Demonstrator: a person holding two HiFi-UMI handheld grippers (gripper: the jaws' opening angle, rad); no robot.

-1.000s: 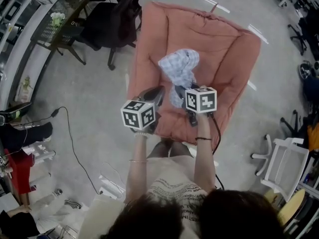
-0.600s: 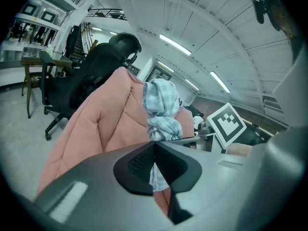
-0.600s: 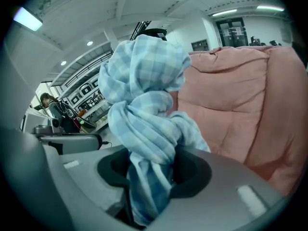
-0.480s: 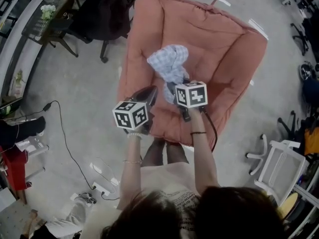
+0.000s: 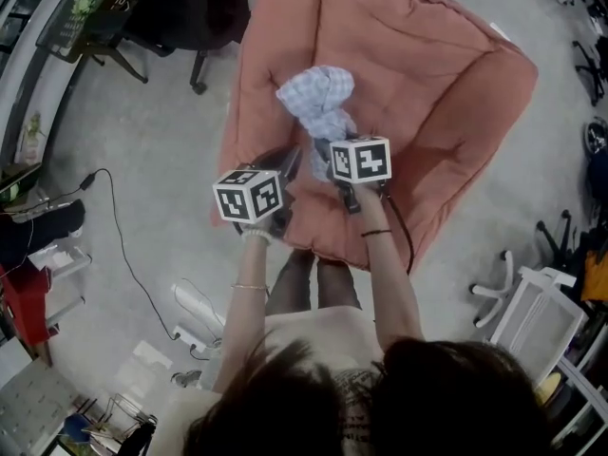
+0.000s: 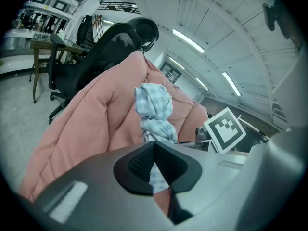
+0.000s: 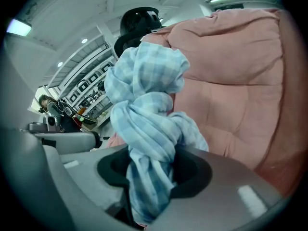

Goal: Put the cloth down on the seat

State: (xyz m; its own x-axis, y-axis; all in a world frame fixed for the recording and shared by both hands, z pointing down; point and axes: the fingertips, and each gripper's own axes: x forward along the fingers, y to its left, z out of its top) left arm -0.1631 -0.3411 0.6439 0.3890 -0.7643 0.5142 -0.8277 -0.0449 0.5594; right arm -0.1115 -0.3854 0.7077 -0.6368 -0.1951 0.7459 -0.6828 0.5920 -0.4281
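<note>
A light blue checked cloth [image 5: 318, 103] [image 7: 149, 114], twisted into a bunch, hangs just above the pink padded seat [image 5: 427, 93] [image 7: 231, 81]. My right gripper [image 5: 331, 152] [image 7: 151, 170] is shut on the cloth's lower end, and the bunch stands up past its jaws. Close on its left, my left gripper [image 5: 290, 162] [image 6: 154, 146] has its jaws together at the tips with nothing between them. In the left gripper view the cloth [image 6: 153, 107] shows beyond those jaws, in front of the seat [image 6: 91, 114], beside the right gripper's marker cube [image 6: 224, 129].
A black office chair [image 5: 180, 8] [image 6: 120, 37] stands left of the seat's back. A small table with flowers [image 5: 76, 17] is at the far left. A cable [image 5: 123, 255] runs over the floor, and a white chair [image 5: 532, 302] stands at the right.
Both grippers have sunk toward the seat's front, the right one keeping its hold on the cloth. The cloth now hangs lower over the cushion.
</note>
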